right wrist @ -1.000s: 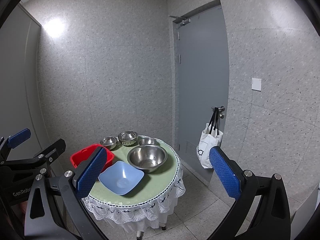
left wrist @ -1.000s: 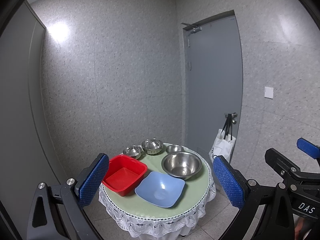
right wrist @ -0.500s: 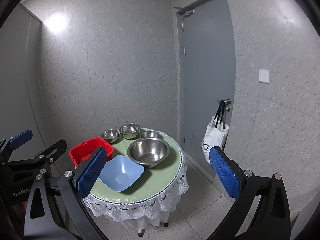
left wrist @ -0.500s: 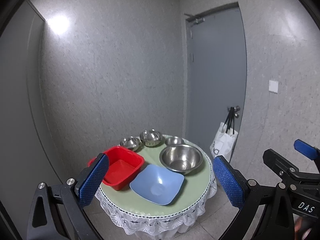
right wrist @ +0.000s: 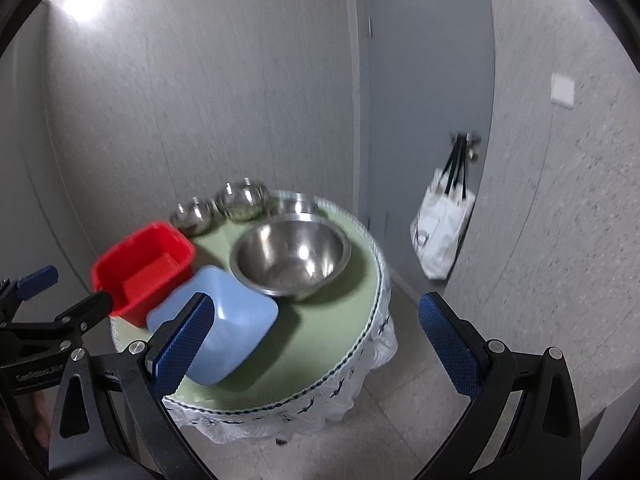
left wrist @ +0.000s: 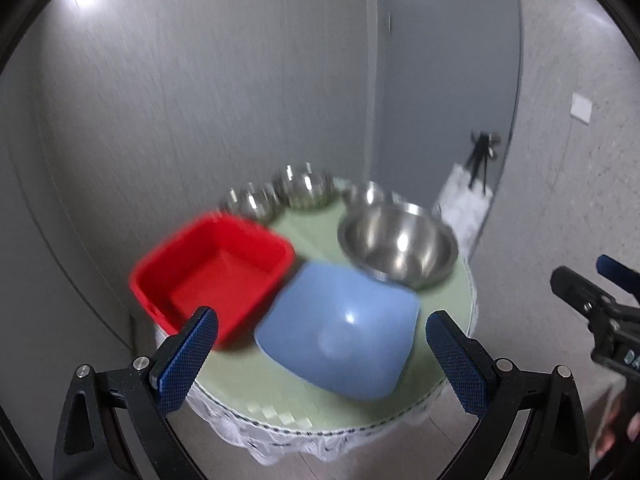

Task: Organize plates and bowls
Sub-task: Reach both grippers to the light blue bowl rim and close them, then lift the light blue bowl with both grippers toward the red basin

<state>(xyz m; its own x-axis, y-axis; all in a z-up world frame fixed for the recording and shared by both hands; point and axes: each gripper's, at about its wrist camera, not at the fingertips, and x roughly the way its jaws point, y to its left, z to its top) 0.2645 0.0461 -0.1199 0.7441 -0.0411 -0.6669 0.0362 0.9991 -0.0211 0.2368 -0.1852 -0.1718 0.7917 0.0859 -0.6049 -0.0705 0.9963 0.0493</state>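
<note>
Nothing stacked yet — the red square basin point(left wrist: 210, 276), blue square bowl point(left wrist: 340, 332), large steel bowl point(left wrist: 398, 246) and three small steel bowls point(right wrist: 236, 200) sit separately on the round table point(right wrist: 320, 344); left gripper point(left wrist: 320, 356) and right gripper point(right wrist: 316, 344) hover nearby, jaws apart, empty.

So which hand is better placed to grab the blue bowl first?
Probably left: the left tongs, open, frame the blue bowl head-on. The right tongs, also open, have it off towards their left finger.
</note>
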